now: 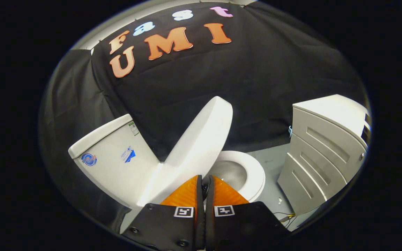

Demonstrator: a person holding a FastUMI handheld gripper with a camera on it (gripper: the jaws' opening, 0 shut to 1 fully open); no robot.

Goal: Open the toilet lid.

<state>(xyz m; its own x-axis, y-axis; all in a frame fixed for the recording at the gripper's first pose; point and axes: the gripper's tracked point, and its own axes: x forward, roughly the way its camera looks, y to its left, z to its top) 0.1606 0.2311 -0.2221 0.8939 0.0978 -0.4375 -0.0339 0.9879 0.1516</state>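
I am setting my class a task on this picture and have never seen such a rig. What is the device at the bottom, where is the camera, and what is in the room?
A person holds hand-held tongs; no robot arm is involved. The camera rides on the tongs and looks forward along their two fingers, which are closed together with nothing between them. Just beyond them stands a white ceramic toilet: its smooth white lid is raised and tilted toward the white tank, leaving the white oval seat and bowl uncovered. To the side stands a white cabinet with slatted fronts on a grey floor.
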